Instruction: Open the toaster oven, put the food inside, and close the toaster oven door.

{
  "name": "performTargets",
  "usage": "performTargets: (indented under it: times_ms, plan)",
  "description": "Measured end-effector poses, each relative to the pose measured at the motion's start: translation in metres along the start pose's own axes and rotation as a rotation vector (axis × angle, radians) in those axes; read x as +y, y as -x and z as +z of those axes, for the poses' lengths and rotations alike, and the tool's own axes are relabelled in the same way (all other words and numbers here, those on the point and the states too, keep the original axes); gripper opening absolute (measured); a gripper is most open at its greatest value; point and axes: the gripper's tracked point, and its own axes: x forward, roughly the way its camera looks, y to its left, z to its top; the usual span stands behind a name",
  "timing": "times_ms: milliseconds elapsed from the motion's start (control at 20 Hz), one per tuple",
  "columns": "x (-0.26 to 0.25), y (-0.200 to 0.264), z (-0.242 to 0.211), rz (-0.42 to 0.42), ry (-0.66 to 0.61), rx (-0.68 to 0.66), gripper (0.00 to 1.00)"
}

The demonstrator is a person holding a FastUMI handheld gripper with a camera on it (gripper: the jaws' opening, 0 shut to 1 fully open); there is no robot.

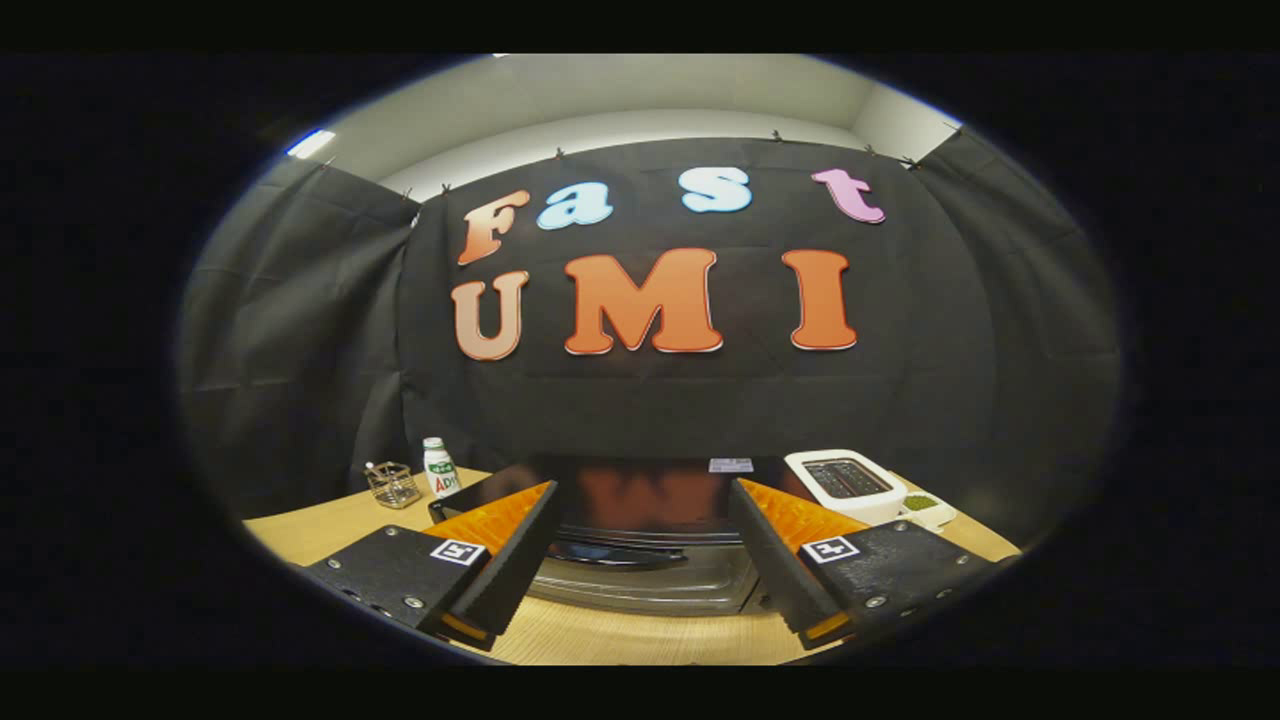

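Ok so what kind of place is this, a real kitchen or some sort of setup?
Most likely a staged booth, not a real kitchen: black cloth wall, one wooden table holding a toaster oven, a white toaster and a small bottle. The open gripper hovers before the oven.

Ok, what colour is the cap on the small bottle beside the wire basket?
White, best seen in the gripper view: the small plastic bottle stands beyond the open gripper.

one toaster oven [645, 540], one white toaster [845, 482], one bottle [439, 467], one wire basket [392, 485], one small dish [928, 510].
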Motion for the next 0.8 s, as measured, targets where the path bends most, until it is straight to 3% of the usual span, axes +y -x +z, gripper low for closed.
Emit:
performTargets:
  times_ms: [450,800]
  plan:
    - [0.015,-0.022,-0.046,-0.005,-0.025,0.108,0.99]
    - [0.02,-0.019,-0.045,0.006,-0.002,0.002,0.97]
